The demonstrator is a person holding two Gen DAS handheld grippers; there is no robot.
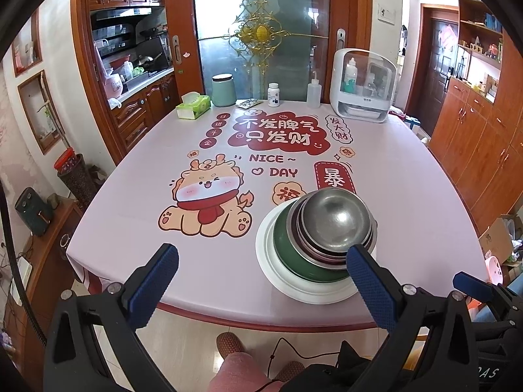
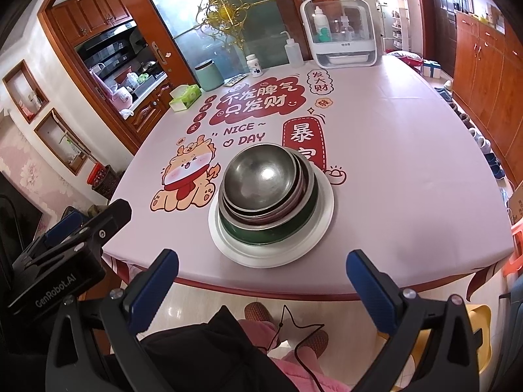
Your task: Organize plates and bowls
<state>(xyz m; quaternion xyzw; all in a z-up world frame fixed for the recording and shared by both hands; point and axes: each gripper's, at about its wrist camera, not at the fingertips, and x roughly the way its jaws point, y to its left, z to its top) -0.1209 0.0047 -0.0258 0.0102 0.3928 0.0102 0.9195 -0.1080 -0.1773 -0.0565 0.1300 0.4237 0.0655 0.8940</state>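
1. The table (image 2: 408, 179) bears one stack near its front edge.
2. The white plate (image 2: 322, 225) carries the green bowl (image 2: 278, 233) and nested steel bowls (image 2: 258, 176); organizing looks done.
3. The left gripper (image 1: 261, 281) and right gripper (image 2: 261, 281) hang back, jaws spread, empty.

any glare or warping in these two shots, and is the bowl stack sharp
Left wrist view: the top steel bowl shows a soft highlight, the stack is sharp, and the table edges bow from fisheye distortion. Right wrist view: a brighter glare spot sits in the top steel bowl, the white plate is crisp, corners go black, and the room tilts and curves.
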